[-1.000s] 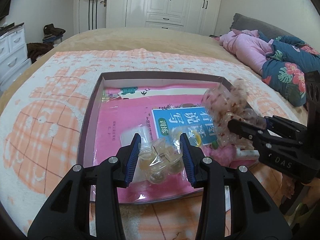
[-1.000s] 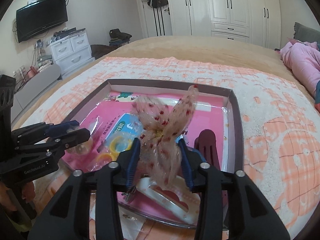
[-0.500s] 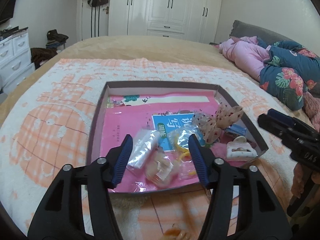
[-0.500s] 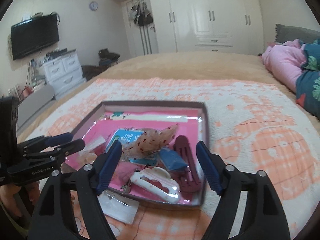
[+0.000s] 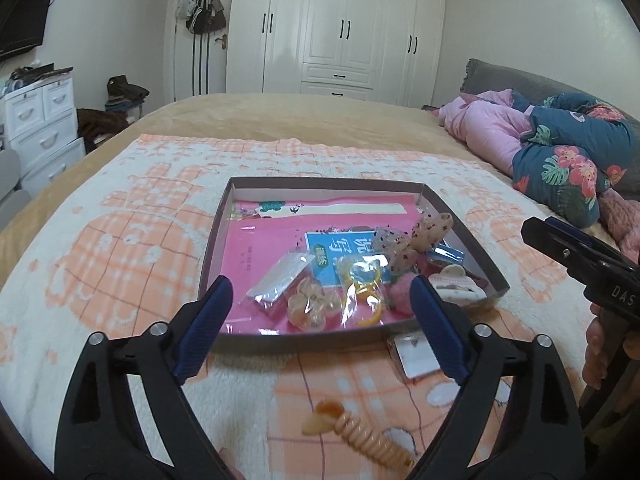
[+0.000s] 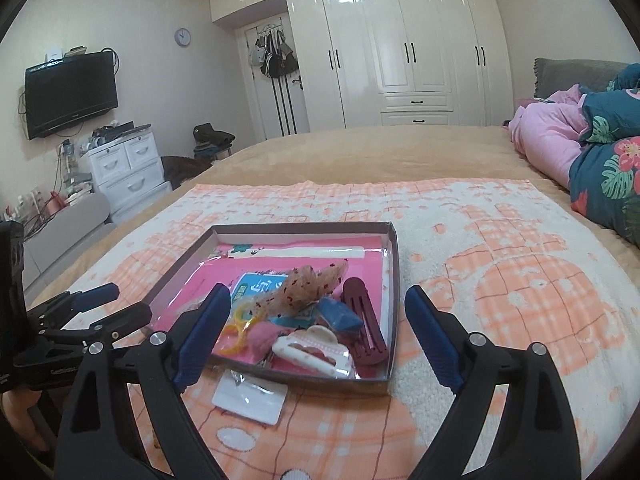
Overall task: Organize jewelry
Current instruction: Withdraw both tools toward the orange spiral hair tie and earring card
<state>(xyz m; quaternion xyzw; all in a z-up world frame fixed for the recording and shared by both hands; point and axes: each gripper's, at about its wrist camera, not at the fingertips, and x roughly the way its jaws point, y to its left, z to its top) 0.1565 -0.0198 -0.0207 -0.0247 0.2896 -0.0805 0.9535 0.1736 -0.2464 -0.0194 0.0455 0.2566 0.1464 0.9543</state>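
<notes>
A shallow brown box with a pink lining lies on the towel-covered bed. Inside lie a spotted bow, a bag of clear beads, a yellow ring bag, a white claw clip, a maroon clip and a blue piece. My left gripper is open and empty, pulled back from the box's near edge. My right gripper is open and empty, above the box's near edge.
A small white card packet and an orange spiral hair tie lie on the towel in front of the box. Pink and floral bedding is piled at the right. Drawers stand left of the bed.
Both grippers opened and drew back from the box. The left let go of the bead bag and the right let go of the spotted bow; both now lie in the box.
</notes>
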